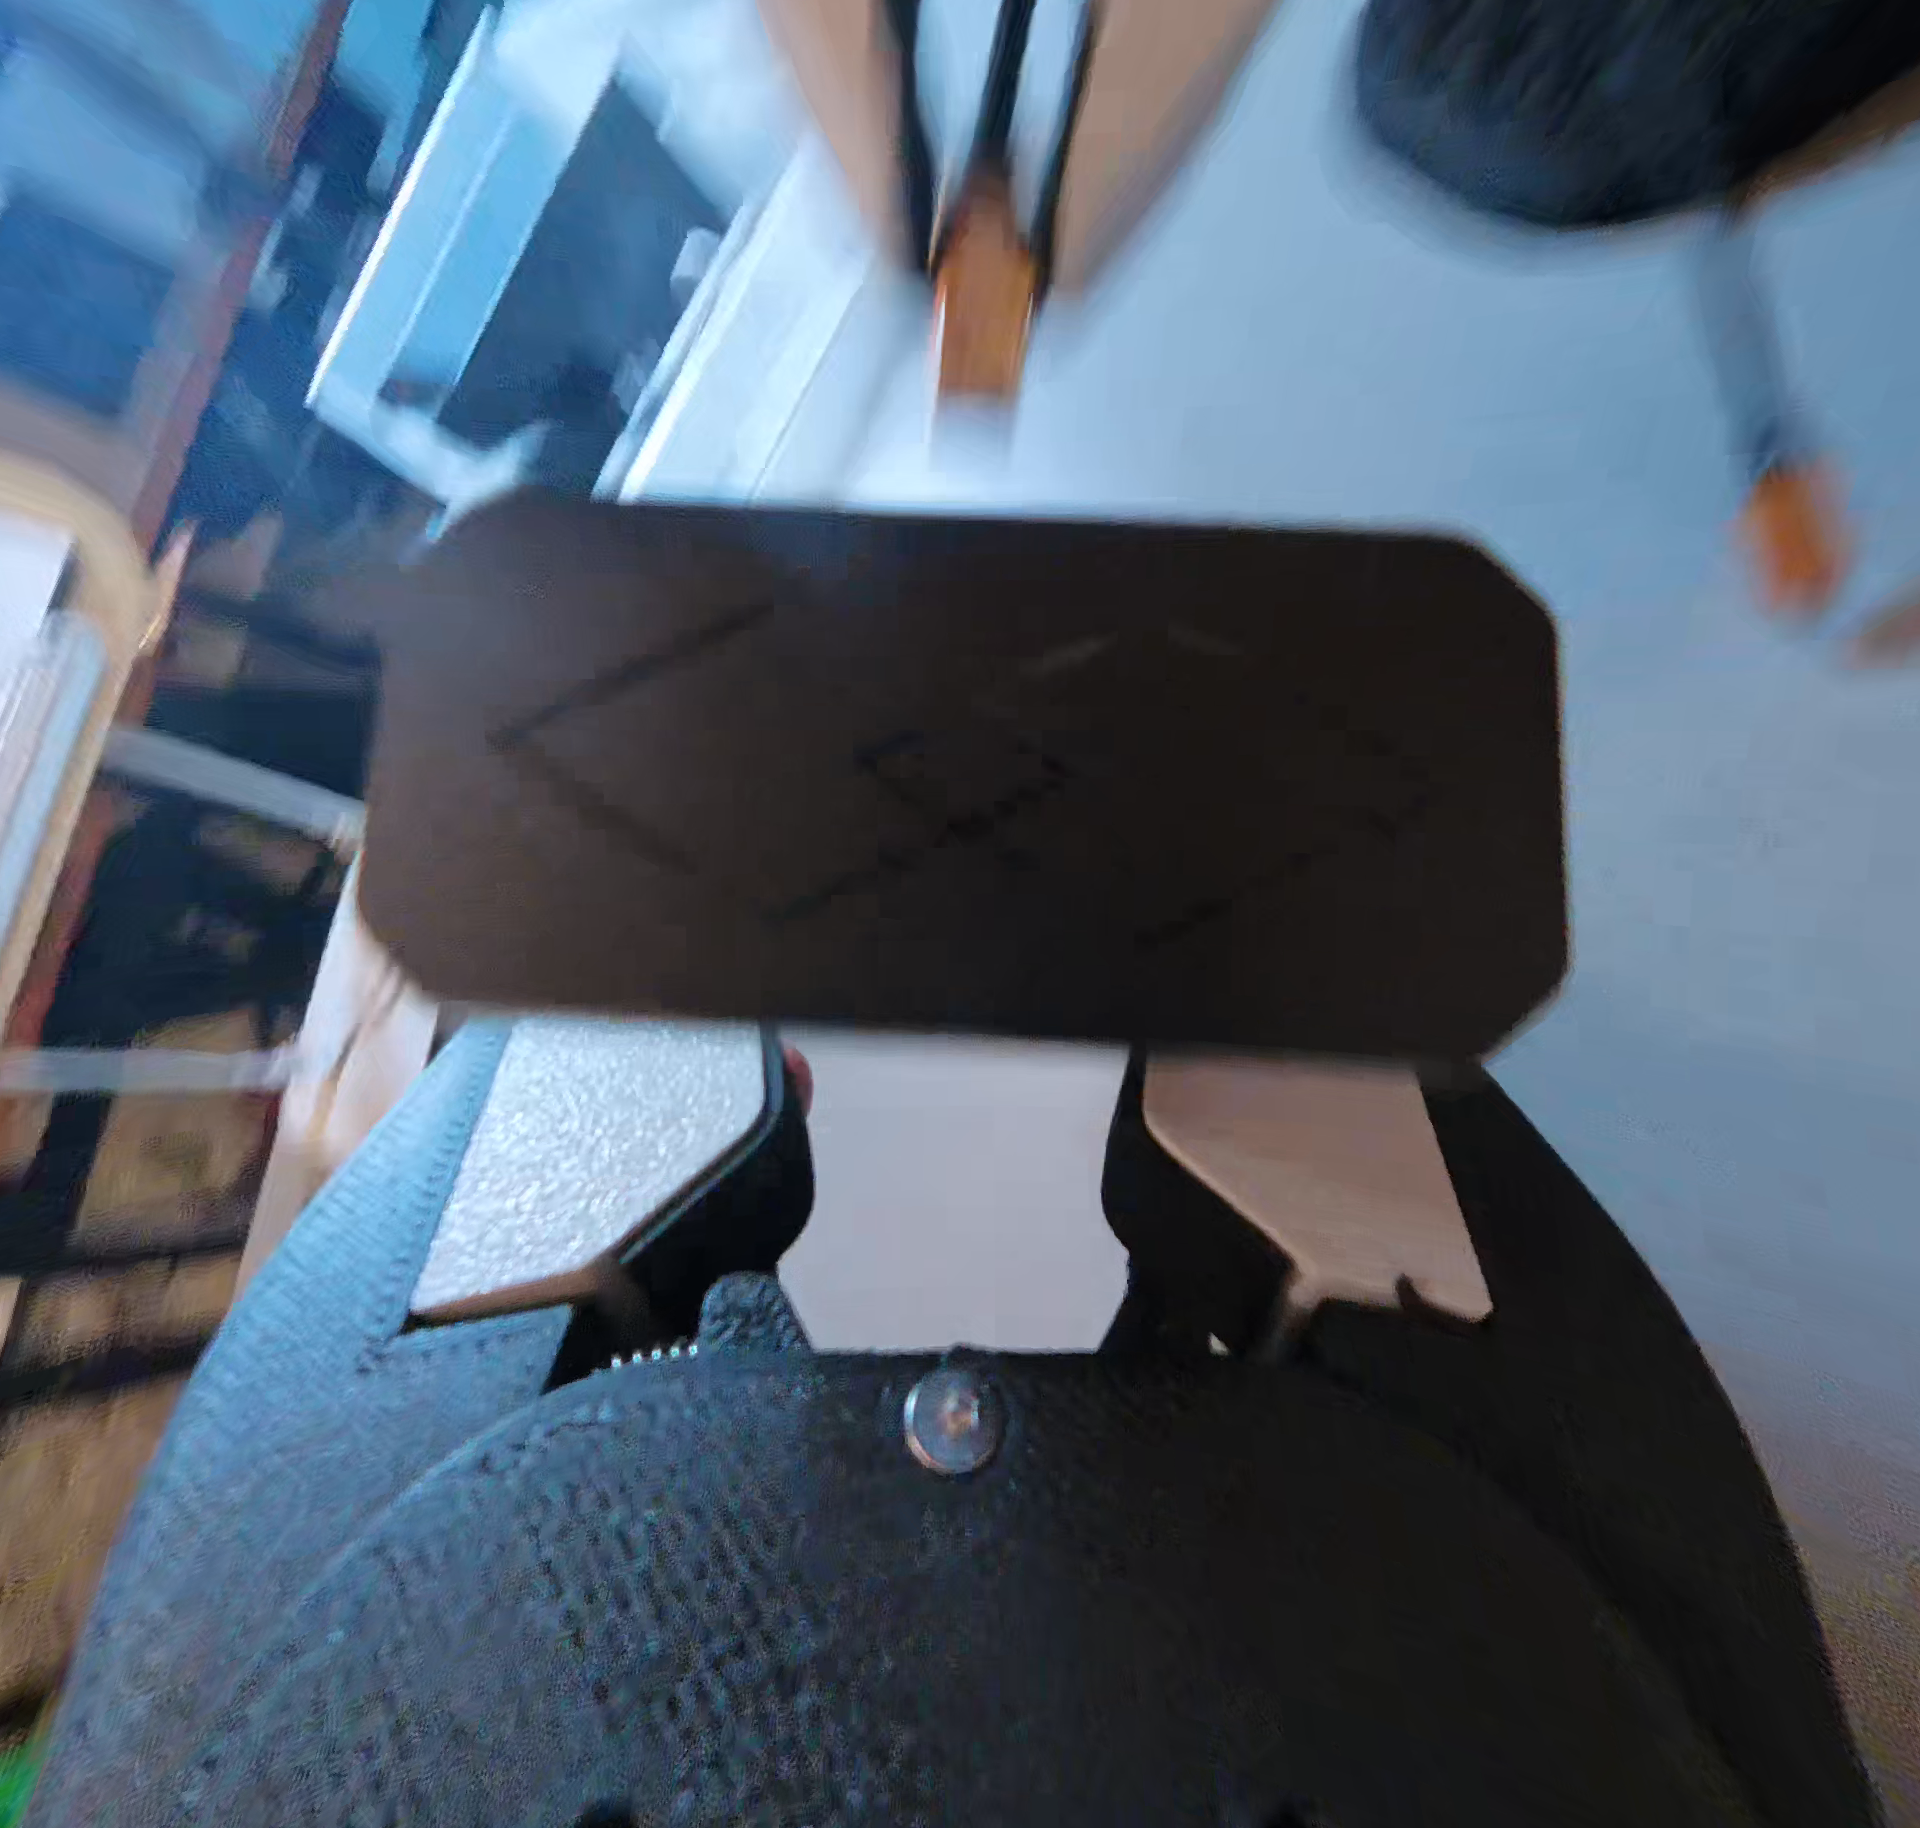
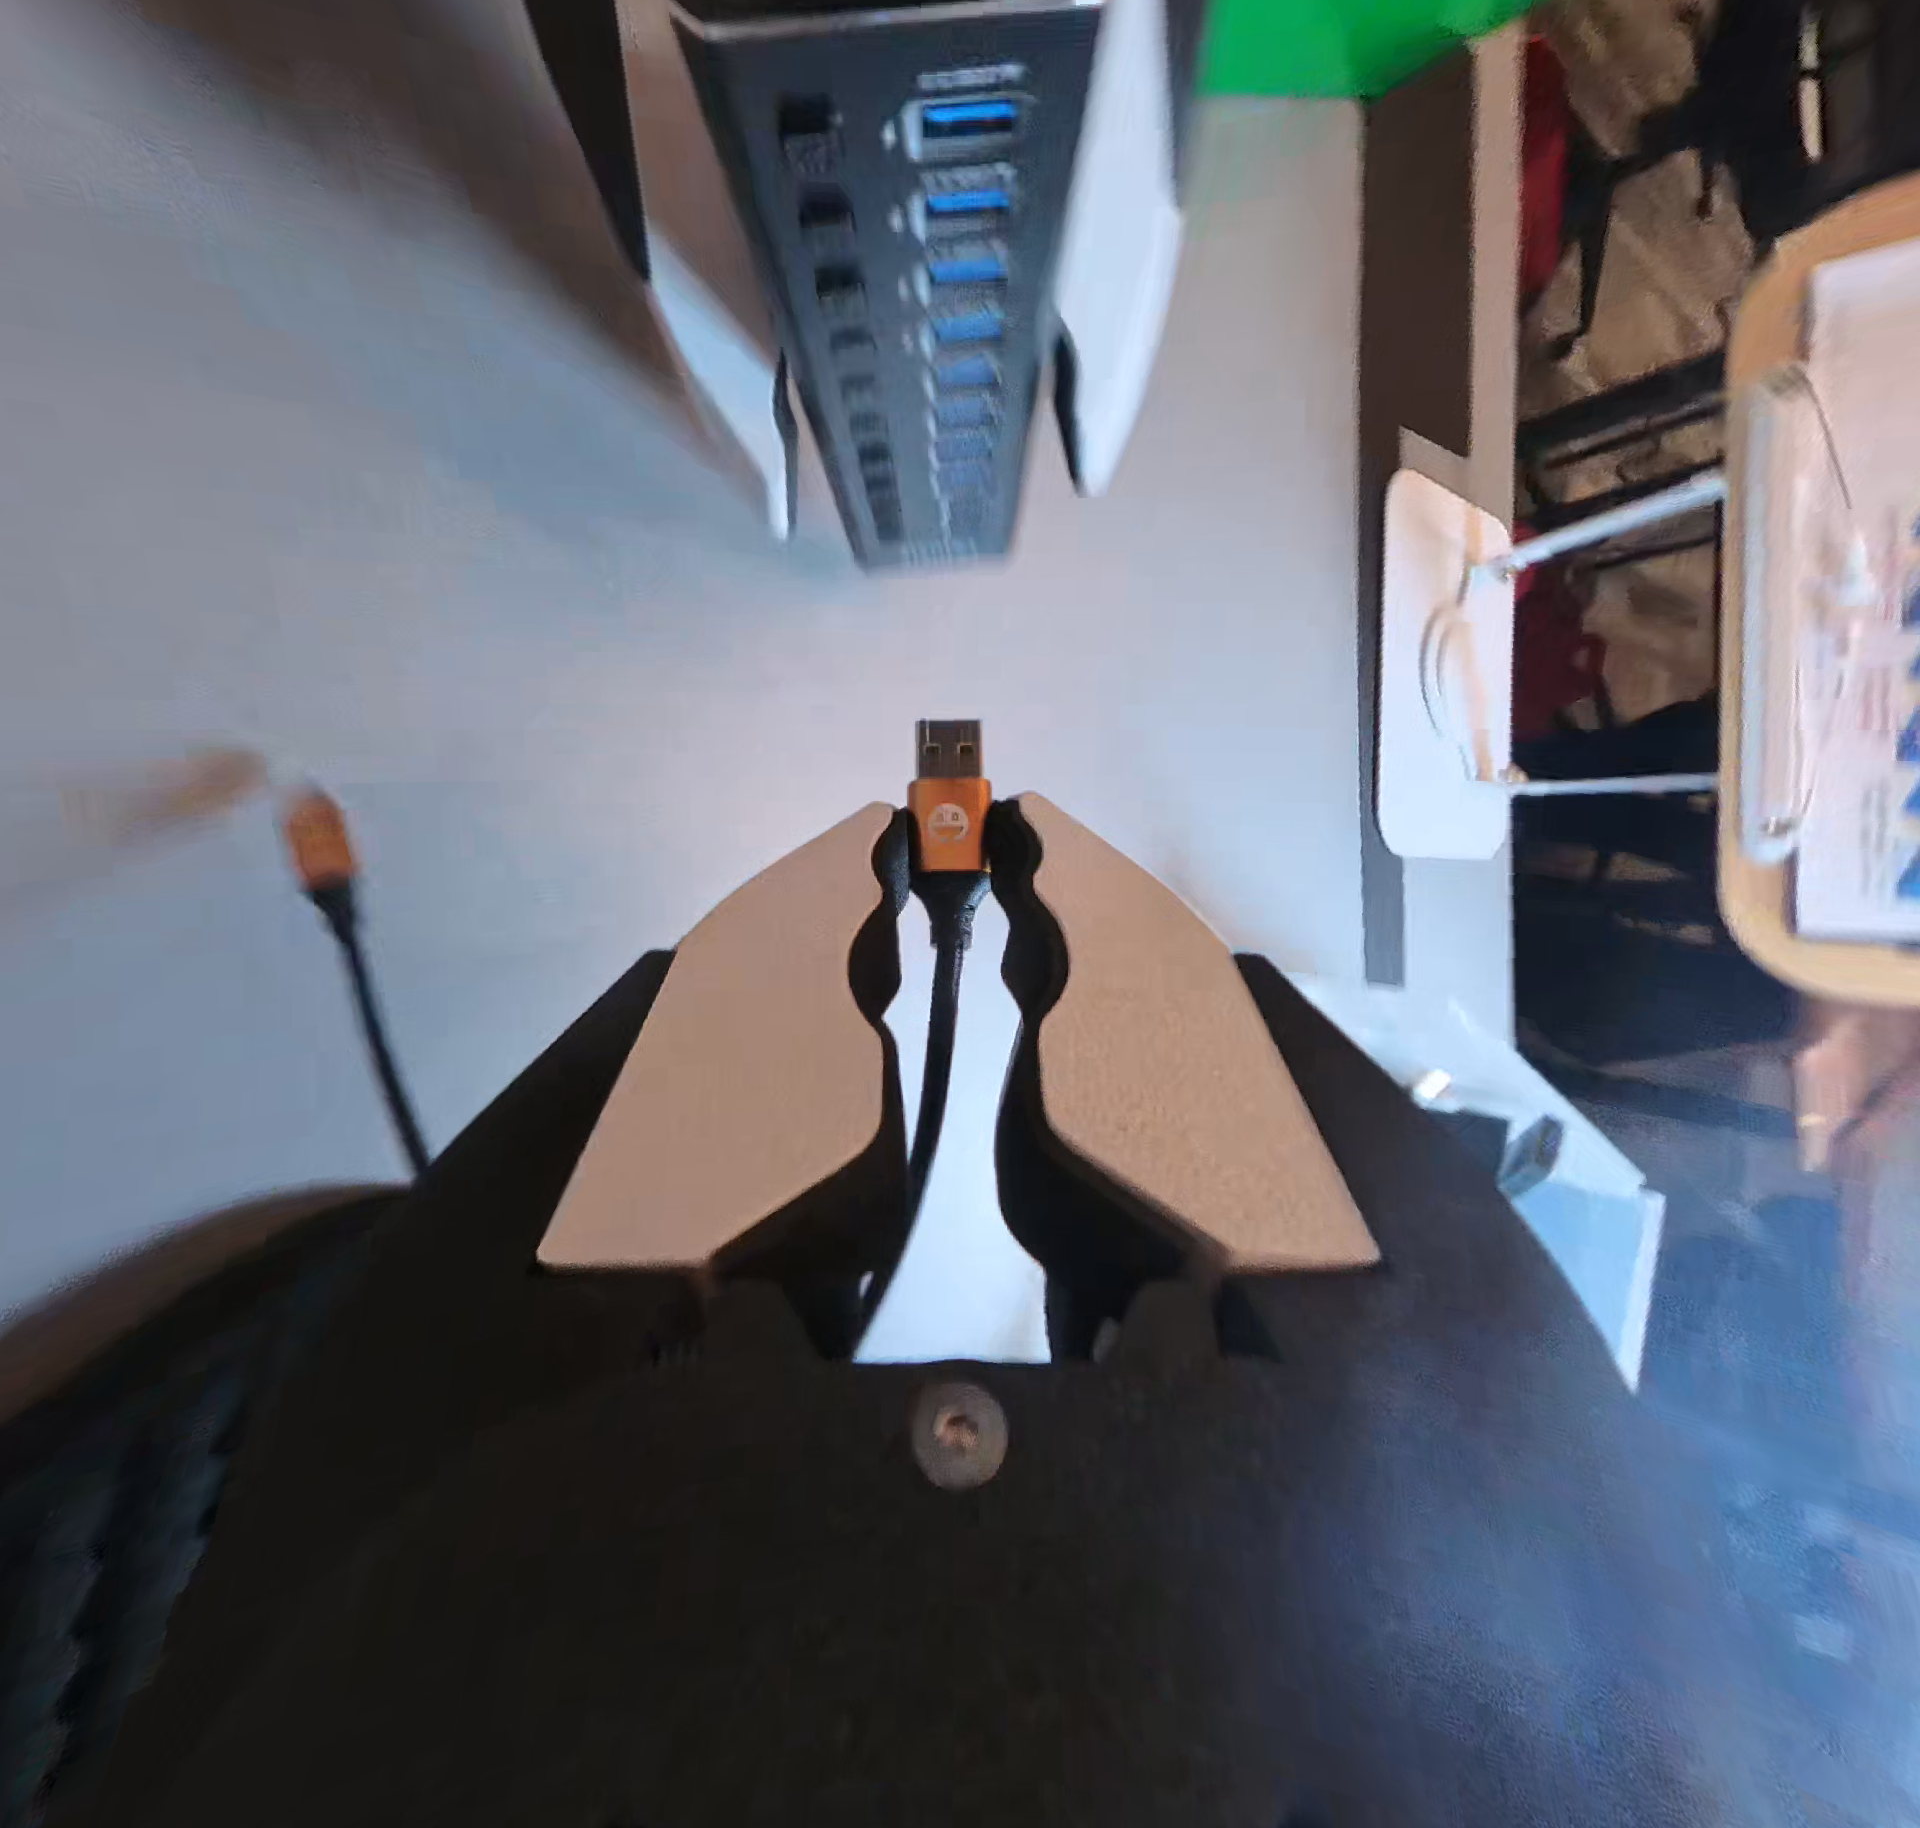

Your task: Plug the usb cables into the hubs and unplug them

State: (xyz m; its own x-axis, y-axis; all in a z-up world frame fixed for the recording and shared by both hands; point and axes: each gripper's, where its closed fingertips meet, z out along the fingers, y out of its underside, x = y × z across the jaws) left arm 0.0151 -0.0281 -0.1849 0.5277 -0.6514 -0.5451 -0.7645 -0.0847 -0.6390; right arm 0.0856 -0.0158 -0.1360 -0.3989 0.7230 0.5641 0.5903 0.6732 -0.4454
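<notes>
- R gripper [image 2: 949, 822]: I see it pinched on the orange USB plug [image 2: 947, 810], metal tip pointing to 12 o'clock, clear of any port.
- Hub [image 2: 914, 292] at 12, well apart from plug; blue ports face me.
- L gripper [image 1: 961, 1051]: clamps the hub's dark end face [image 1: 961, 781].
- 2nd orange-plug cable [image 2: 322, 859] lies at 9 on the white table [image 2: 1143, 656].

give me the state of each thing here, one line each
right gripper: shut on usb plug, jaws pinching its orange shell
usb plug: held, unplugged, metal tip pointing toward the hub
usb hub: held up off the table, visible blue ports empty
left gripper: shut on the usb hub, which spans its jaws
second usb plug: loose on the white table, unplugged
</notes>
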